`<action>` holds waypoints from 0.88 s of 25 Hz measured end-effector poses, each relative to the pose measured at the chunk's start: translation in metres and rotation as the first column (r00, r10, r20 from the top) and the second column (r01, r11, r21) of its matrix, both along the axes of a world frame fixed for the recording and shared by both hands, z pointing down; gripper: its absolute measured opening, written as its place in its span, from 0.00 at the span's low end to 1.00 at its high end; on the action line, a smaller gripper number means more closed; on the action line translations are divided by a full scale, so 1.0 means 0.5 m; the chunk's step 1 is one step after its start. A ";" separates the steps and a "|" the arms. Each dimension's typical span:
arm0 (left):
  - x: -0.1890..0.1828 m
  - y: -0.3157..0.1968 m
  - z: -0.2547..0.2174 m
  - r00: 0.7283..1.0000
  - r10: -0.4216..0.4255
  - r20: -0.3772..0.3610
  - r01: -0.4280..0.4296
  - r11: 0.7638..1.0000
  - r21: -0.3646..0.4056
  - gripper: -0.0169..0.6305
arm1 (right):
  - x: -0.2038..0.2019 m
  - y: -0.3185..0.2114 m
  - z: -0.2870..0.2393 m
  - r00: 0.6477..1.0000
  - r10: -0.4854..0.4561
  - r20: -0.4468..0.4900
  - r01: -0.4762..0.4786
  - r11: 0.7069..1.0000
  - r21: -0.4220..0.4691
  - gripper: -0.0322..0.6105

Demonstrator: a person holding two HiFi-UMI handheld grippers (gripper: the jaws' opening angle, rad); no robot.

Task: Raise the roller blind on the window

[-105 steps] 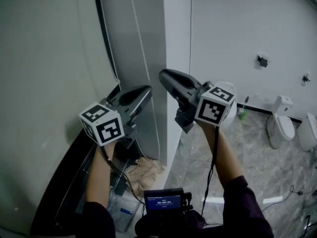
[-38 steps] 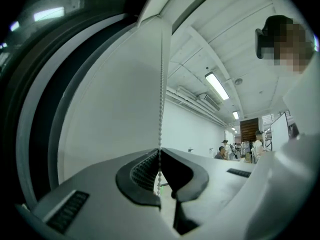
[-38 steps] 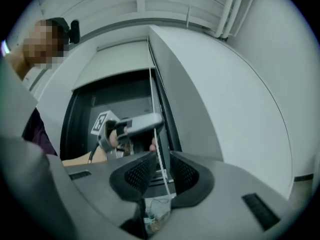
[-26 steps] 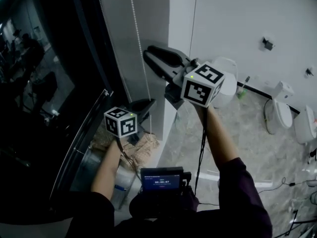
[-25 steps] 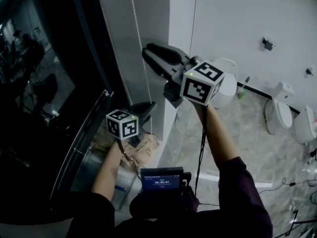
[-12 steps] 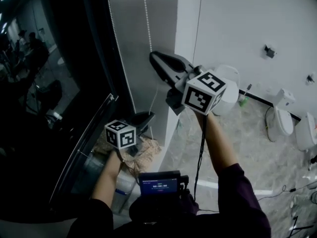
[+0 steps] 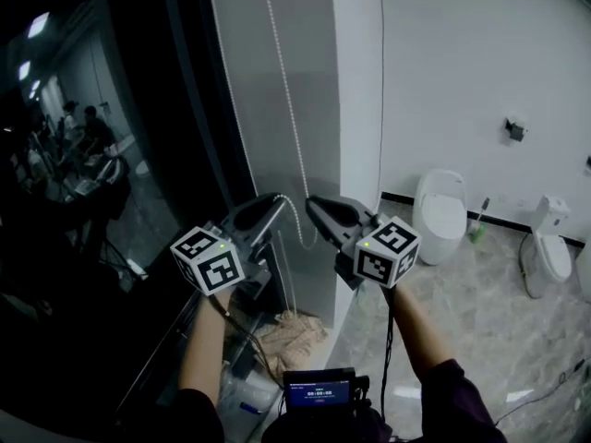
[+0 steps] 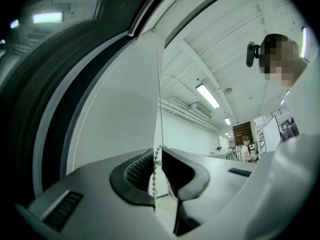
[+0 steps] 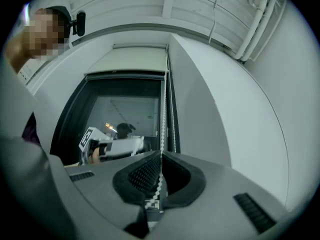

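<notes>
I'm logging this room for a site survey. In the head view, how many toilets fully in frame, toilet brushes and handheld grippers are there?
Toilets: 2
Toilet brush: 1
Grippers: 2, the left gripper and the right gripper, whose jaws have just been closing on the bead chain
Total: 5

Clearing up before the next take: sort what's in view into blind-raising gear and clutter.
For the job: bead chain; left gripper, jaws shut on it; right gripper, jaws just closed on it; roller blind; window.
Lying about: near toilet; brush beside it; far toilet; rag on the floor.
</notes>
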State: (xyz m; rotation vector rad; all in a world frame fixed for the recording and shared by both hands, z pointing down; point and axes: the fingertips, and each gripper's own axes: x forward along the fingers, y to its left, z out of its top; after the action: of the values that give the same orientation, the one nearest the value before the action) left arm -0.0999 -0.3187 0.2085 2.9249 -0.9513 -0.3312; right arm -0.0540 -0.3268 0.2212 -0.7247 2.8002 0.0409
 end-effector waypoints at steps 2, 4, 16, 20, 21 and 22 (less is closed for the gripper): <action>0.000 -0.002 -0.063 1.000 0.005 -0.029 -0.004 0.999 0.041 0.05 | 0.003 0.006 0.009 1.000 0.002 -0.013 -0.002 1.000 0.000 0.08; 0.003 -0.016 -0.138 0.999 -0.002 -0.038 0.005 0.998 0.070 0.05 | -0.002 0.001 0.002 1.000 0.003 -0.029 -0.003 1.000 -0.005 0.08; 0.015 -0.032 -0.055 0.988 -0.141 0.059 0.132 0.981 0.144 0.05 | -0.022 0.009 0.145 0.999 0.042 -0.022 -0.043 0.998 -0.042 0.08; -0.041 -0.001 -0.005 0.979 -0.202 -0.014 0.202 0.971 0.126 0.05 | -0.003 0.034 0.166 0.994 0.111 0.022 -0.110 0.993 -0.050 0.09; -0.052 0.001 0.003 0.975 -0.219 -0.023 0.220 0.968 0.123 0.05 | 0.008 0.038 0.160 0.992 0.124 0.038 -0.122 0.991 -0.048 0.09; -0.059 0.002 0.011 0.973 -0.229 -0.031 0.231 0.966 0.116 0.05 | 0.018 0.040 0.152 0.990 0.136 0.046 -0.134 0.990 -0.034 0.09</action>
State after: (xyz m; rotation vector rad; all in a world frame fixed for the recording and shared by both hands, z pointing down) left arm -0.1293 -0.3179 0.2140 2.9126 -1.3175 -0.4364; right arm -0.0448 -0.3066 0.2972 -0.9098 2.7076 0.0042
